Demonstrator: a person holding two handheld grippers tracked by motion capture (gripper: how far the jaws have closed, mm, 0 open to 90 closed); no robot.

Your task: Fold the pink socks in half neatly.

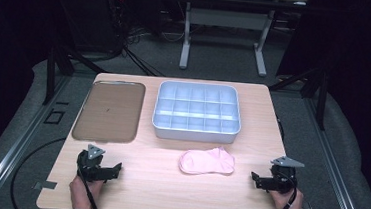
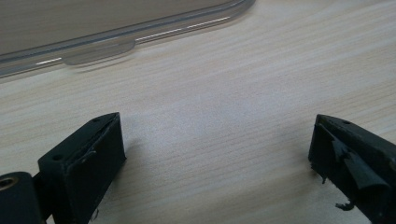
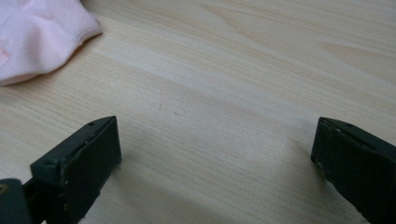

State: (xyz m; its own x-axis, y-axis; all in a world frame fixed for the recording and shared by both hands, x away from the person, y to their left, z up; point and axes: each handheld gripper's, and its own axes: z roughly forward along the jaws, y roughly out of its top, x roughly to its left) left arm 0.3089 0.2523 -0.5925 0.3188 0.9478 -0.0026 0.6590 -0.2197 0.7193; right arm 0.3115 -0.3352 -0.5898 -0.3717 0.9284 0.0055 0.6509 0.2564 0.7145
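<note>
A pink sock (image 1: 207, 161) lies flat on the wooden table (image 1: 156, 192), in front of a white compartment box (image 1: 196, 111); its edge shows at the top left of the right gripper view as the sock (image 3: 37, 37). My left gripper (image 1: 110, 171) rests low at the table's near left, jaws wide open over bare wood (image 2: 215, 158). At the near right, my right gripper (image 1: 257, 180) is open too, with nothing between its jaws (image 3: 215, 158). The sock lies between the two grippers, apart from both.
A brown tray (image 1: 109, 110) sits at the far left, left of the white box; its rim (image 2: 140, 35) shows ahead of the left gripper. Bare wood spans the table's front. Another table stands farther back on the grey floor.
</note>
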